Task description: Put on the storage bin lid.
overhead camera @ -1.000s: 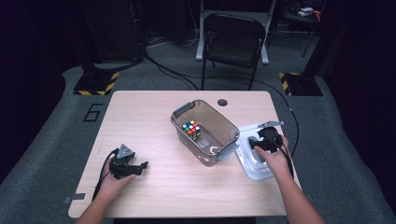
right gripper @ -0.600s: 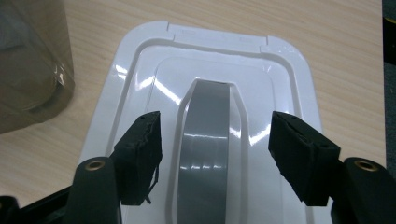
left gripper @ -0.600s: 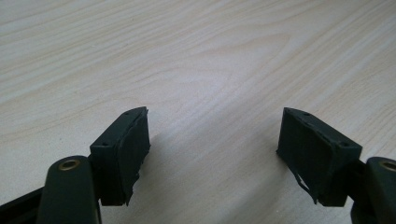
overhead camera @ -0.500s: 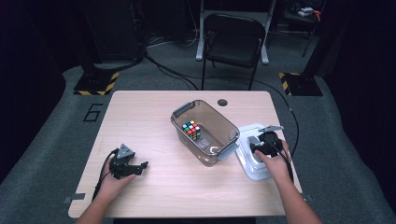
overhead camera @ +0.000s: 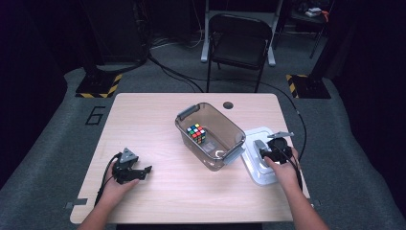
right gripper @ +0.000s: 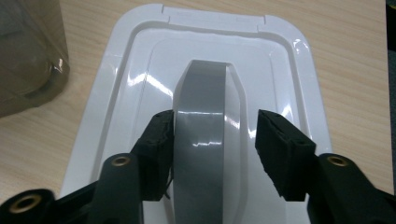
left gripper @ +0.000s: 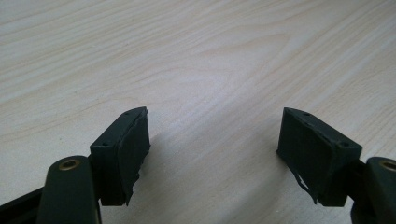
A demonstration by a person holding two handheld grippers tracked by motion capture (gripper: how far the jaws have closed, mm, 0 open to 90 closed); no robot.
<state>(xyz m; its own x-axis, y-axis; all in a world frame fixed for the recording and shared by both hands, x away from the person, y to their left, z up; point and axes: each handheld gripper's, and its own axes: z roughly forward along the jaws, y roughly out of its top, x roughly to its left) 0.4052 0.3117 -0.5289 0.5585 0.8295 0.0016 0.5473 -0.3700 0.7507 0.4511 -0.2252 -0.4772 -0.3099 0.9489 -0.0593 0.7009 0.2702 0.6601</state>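
right jaws: straddling the grey handle (right gripper: 205,135) of the white lid (right gripper: 116,107), just been closing; one pad touches it, the other shows a gap, so not yet clamped
right gripper (overhead camera: 268,152): centre on the handle, squeeze until both pads bite, then lift level
lid: flat on the counter (overhead camera: 158,120), just right of the bin (overhead camera: 210,136)
bin: open, cube (overhead camera: 196,132) inside; lid likely goes here
left gripper (overhead camera: 136,171): jaws released, empty, resting well left of the bin
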